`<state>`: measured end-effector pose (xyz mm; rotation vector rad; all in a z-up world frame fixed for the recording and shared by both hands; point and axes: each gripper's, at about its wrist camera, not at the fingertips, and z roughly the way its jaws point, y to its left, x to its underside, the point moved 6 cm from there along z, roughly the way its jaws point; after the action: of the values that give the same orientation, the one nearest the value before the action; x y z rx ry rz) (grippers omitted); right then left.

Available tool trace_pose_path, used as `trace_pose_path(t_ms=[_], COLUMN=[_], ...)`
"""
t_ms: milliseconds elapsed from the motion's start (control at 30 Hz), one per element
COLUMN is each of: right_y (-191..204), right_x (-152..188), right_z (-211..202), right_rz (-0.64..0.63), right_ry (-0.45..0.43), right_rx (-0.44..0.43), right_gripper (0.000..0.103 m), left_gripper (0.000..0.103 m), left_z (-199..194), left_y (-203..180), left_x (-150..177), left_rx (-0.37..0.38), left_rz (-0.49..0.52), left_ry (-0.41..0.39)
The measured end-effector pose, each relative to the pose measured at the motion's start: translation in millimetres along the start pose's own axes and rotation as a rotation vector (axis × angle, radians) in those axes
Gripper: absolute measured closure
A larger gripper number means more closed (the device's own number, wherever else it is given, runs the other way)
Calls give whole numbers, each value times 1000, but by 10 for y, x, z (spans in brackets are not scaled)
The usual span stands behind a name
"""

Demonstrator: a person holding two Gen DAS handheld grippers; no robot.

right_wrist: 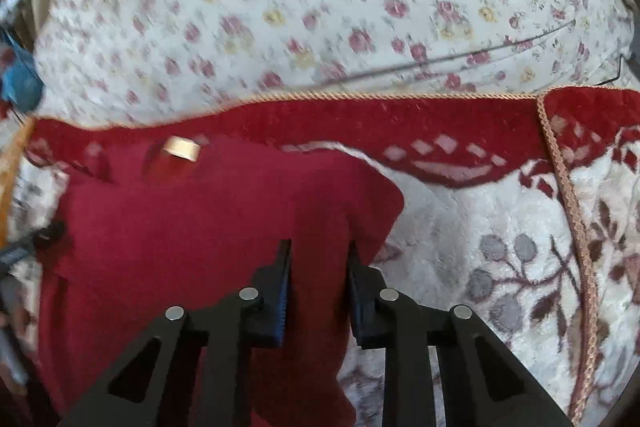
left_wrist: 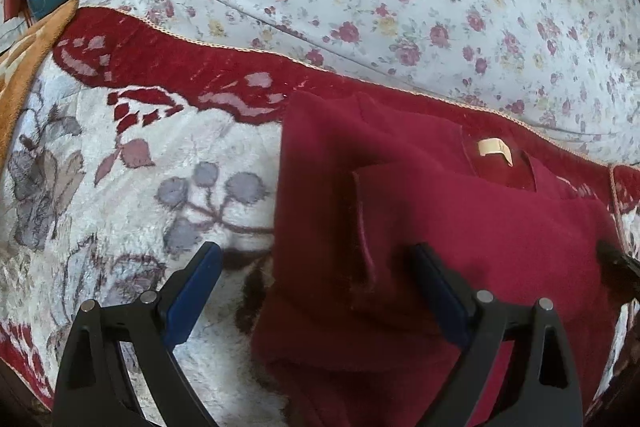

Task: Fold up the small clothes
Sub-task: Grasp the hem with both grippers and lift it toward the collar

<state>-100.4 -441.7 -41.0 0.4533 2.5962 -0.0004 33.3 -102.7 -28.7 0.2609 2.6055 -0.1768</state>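
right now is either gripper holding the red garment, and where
The right gripper pinches the red garment near its right side edge. The left gripper is open, straddling the left edge, holding nothing.

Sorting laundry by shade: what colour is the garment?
Dark red garment, clearest in the left wrist view.

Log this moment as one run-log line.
red garment flat on blanket | left gripper open over its edge | right gripper pinching fabric
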Motion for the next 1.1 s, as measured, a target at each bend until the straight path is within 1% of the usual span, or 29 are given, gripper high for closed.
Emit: trace_pose_path(t_ms=[67, 100, 133, 200, 233, 300, 367, 400, 467, 500, 567, 633, 700, 767, 800, 833, 867, 900, 933, 967, 1000, 1033, 1100], right_y=[-14, -33, -49, -3, 76, 320, 666, 905, 1344, 1515, 1997, 2380, 2720, 2872, 2900, 2900, 2880, 2877, 2869, 2867, 2873, 2891, 3002], right_x=[-5, -14, -9, 24, 55, 174, 345, 479, 726, 827, 1062, 1210, 1323, 1396, 1447, 1482, 1519, 1568, 1611, 1637, 1649, 1668, 1632], right_z=[-14, -86, -187, -399, -550, -818, -1056, -1172, -1296, -1321, -1338, -1316, -1265, -1157, -1029, -915, -813, -694, -648, -653, -661, -676, -695], right_rz=[16, 42, 71, 97, 92, 51, -9, -53, -138, -173, -266, -353, -445, -499, -516, -515, -506, -490, -482, -478, -476, -464, -446], right_ry=[-11, -15, -21, -48, -69, -80, -76, -66, -38, -25, 8, 21, 6, 6, 28, 53, 82, 123, 143, 139, 149, 181, 216], right_rx=[0, -6, -13, -54, -89, -172, -304, -381, -488, -522, -600, -615, -590, -523, -465, -439, -436, -457, -469, -474, -493, -529, -590], right_gripper=[76, 67, 52, 38, 38, 37, 37, 37, 37, 37, 37, 38, 38, 38, 38, 41, 47, 60, 72, 74, 82, 93, 93], left_gripper=[9, 9, 9, 9, 9, 9, 9, 9, 9, 9, 9, 9, 9, 9, 9, 9, 9, 9, 9, 9, 9, 9, 9], left_z=[-15, -39, -87, -177, -235, -350, -454, -510, -613, -660, -761, -852, -951, -1076, -1135, -1201, -1246, -1284, -1316, -1343, -1369, -1394, -1485], left_y=[13, 38, 85, 158, 207, 283, 337, 356, 393, 409, 461, 519, 592, 689, 737, 792, 843, 898, 956, 1023, 1091, 1133, 1210], left_x=[0, -2, -2, 5, 17, 61, 116, 147, 223, 261, 366, 470, 541, 606, 633, 664, 685, 704, 726, 750, 774, 794, 831], left_rx=[2, 5, 10, 15, 19, 45, 53, 53, 36, 29, 13, -4, -17, -31, -33, -34, -35, -37, -37, -33, -26, -20, -5], left_rz=[10, 6, -5, -15, -21, -38, -44, -42, -34, -33, -42, -47, -51, -57, -59, -64, -70, -79, -91, -109, -131, -145, -159], left_ry=[-1, -3, -9, -19, -24, -25, -20, -24, -31, -36, -44, -45, -55, -69, -76, -86, -93, -100, -103, -104, -103, -102, -107])
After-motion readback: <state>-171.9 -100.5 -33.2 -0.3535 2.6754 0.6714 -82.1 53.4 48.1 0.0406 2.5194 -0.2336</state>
